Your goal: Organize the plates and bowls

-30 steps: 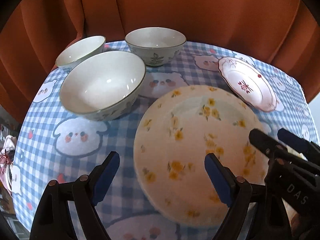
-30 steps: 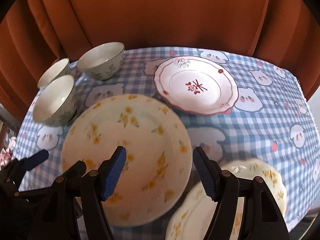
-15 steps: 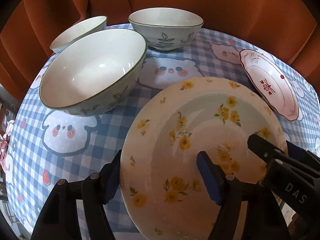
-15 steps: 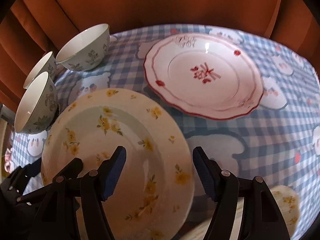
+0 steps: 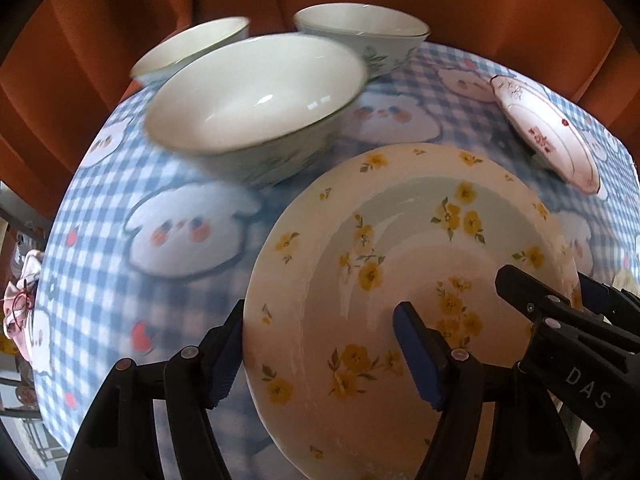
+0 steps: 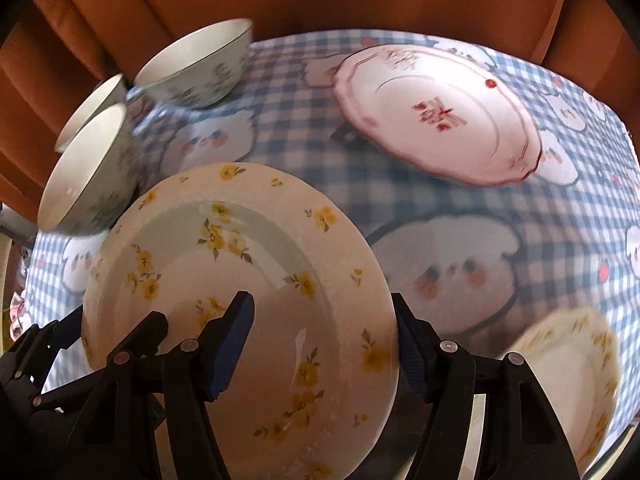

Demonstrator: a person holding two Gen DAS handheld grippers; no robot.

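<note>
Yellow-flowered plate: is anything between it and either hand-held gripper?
Nothing visible. The left hand-held gripper straddles the yellow-flowered plate's left rim, and the right hand-held gripper straddles its right rim. Contact cannot be told.

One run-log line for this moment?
left gripper: open, straddling yellow-flower plate rim | right gripper: open, straddling opposite rim | three bowls untouched

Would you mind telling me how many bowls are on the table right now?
3. One bowl sits nearest the yellow-flowered plate, a second behind it at the table's far left edge, and a third at the far edge. None seems hidden.
</note>
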